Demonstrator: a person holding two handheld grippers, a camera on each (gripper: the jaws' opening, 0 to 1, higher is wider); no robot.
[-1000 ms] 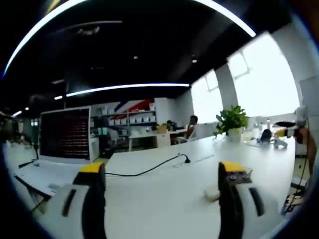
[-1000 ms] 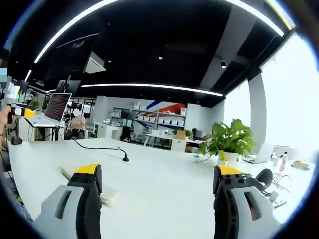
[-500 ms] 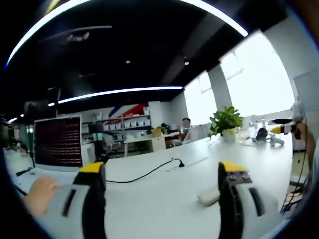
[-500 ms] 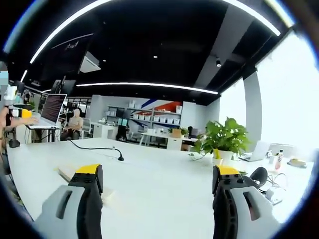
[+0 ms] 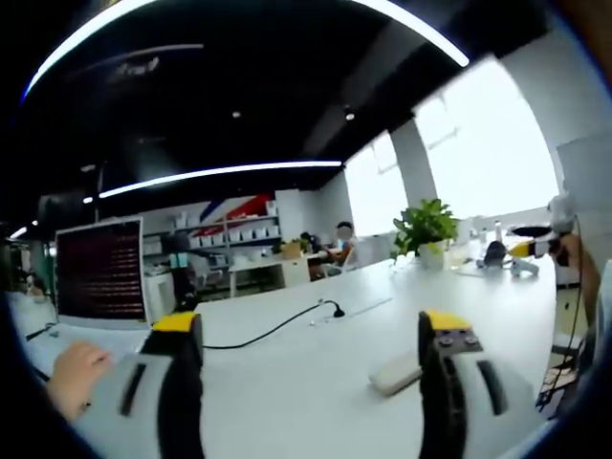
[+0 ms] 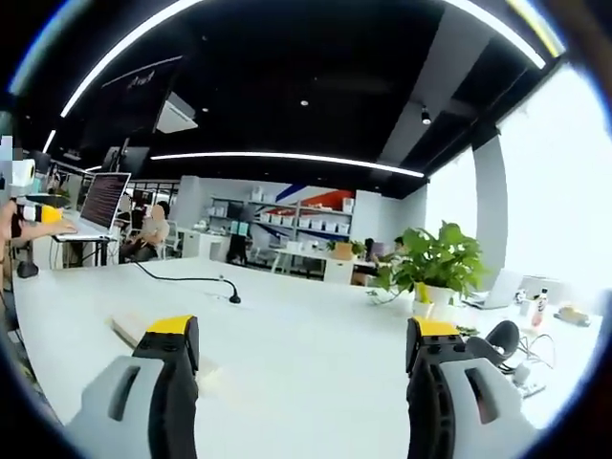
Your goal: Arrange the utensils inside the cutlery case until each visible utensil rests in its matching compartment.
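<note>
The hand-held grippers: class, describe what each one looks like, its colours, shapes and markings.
Both match. The left hand-held gripper and the right hand-held gripper each have two chunky light-grey jaws with black inner faces, yellow caps at the tips and a dark slot in each jaw's outer face.

The left gripper [image 5: 311,368] has its 2 yellow-tipped jaws spread wide over a white table [image 5: 316,406], nothing between them. A pale flat block [image 5: 394,372] lies just inside the right finger. A hand [image 5: 75,377] sits outside the left finger. A black cable [image 5: 273,329] runs beyond both fingertips.
</note>
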